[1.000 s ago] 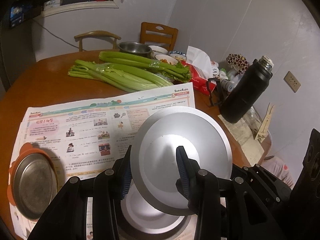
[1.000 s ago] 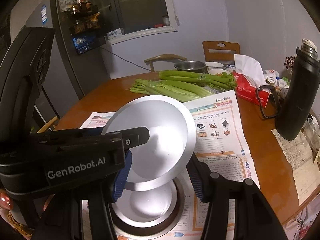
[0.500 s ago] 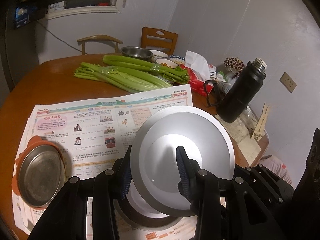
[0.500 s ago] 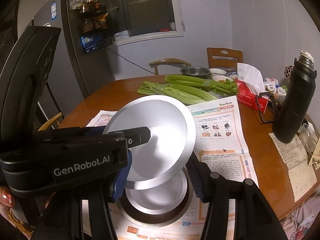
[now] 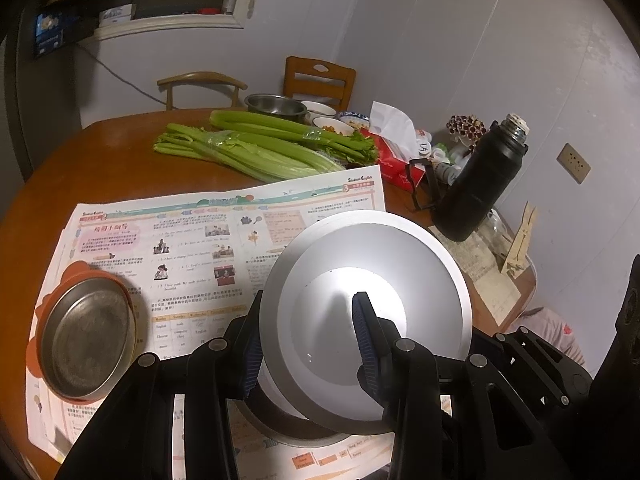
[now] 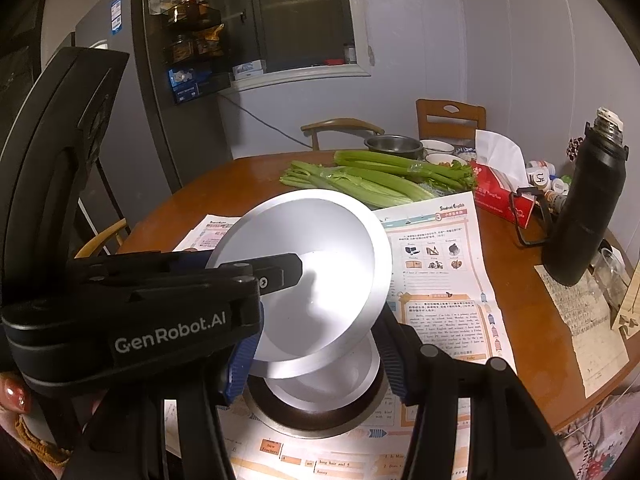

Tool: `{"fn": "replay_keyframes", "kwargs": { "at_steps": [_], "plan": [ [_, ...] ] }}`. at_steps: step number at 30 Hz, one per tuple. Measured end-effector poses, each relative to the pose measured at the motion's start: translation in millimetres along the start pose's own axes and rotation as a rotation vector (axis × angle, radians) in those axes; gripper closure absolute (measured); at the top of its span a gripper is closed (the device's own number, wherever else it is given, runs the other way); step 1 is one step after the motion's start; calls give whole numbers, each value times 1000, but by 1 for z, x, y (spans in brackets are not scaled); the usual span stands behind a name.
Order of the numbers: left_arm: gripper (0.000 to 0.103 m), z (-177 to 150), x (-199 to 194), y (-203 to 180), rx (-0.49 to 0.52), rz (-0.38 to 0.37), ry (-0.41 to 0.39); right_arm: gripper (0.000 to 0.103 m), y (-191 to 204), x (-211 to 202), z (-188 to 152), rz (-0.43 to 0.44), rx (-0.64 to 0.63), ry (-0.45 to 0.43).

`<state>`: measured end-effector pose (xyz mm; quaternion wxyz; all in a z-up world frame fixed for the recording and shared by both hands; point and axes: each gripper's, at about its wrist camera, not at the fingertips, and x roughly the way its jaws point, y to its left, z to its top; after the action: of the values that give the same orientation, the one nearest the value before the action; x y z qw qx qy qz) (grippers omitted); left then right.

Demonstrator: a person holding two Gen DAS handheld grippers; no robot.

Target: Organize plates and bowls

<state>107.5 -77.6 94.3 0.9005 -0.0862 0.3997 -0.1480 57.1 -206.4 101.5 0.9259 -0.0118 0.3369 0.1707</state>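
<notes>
Lifted a little higher since the earlier frame, the silver plate (image 5: 372,280) tilts between both tongs — left gripper (image 5: 306,344) and right gripper (image 6: 316,354) clamped on its rim — clearing the stacked plate (image 6: 320,388) on the newspaper (image 5: 180,240).

Near left: the orange-rimmed metal dish (image 5: 86,340) is sitting on the newspaper (image 5: 192,240), blocking that corner.
Middle: bare newspaper is lying open between the dish and the celery (image 5: 248,152).
Far side: celery and bowls (image 5: 276,105) are crowding the counter (image 5: 100,148).
Right: the black flask (image 6: 582,208) and tissue box (image 6: 500,196) are standing in the way.
Directly ahead: the tilted silver plate (image 5: 372,304) is filling the tongs' path.
</notes>
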Motion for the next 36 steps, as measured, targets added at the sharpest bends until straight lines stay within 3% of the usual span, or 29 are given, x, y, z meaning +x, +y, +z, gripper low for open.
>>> {"fn": "replay_keyframes", "kwargs": {
  "at_steps": [36],
  "plan": [
    [62, -30, 37, 12, -26, 30, 77, 48, -5, 30, -30, 27, 7, 92]
  ]
}}
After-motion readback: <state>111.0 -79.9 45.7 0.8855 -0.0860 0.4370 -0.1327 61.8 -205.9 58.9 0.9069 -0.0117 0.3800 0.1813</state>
